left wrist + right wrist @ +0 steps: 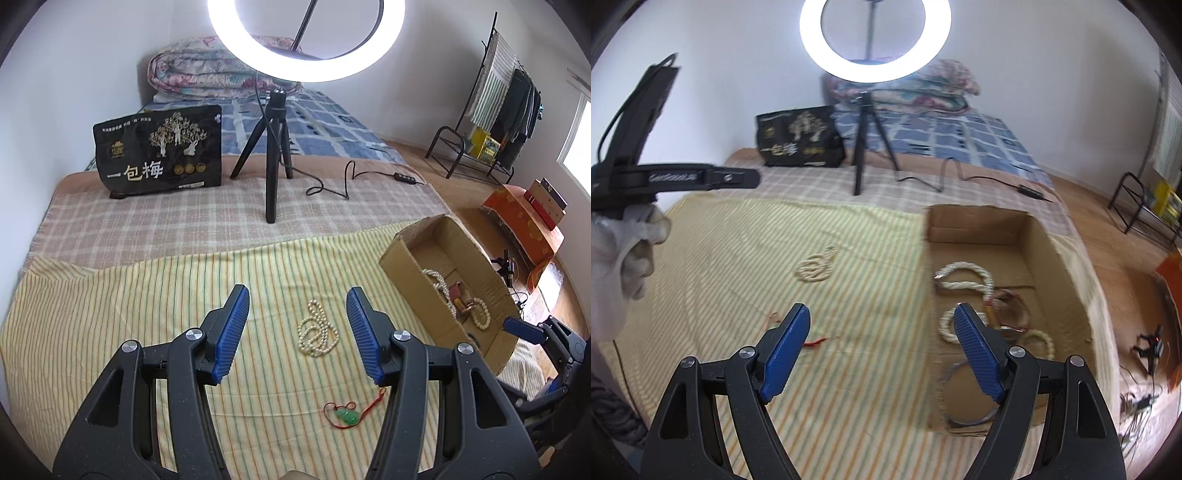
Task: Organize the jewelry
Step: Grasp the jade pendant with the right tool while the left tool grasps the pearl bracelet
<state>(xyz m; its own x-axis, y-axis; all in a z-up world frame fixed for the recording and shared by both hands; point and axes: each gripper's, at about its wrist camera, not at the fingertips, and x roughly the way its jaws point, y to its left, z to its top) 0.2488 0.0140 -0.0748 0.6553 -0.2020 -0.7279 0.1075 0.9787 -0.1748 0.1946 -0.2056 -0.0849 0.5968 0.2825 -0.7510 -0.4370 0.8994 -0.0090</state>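
- pearl necklace (317, 334): lies coiled on the striped cloth (110, 314), left of the cardboard box (406, 258); judged light, limp, slippery. take hold across bunched strands, not a single bead.
- jade pendant (347, 416): on a thin red cord, nearer; likely fragile. lift by the cord.
- left gripper (297, 332): jaws wide apart, empty, above the pearls.
- right gripper (881, 350): jaws wide apart, empty, at the box edge.

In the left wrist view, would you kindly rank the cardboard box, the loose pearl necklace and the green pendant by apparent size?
1. cardboard box
2. pearl necklace
3. green pendant, clearly smallest, although it lies nearest the camera.
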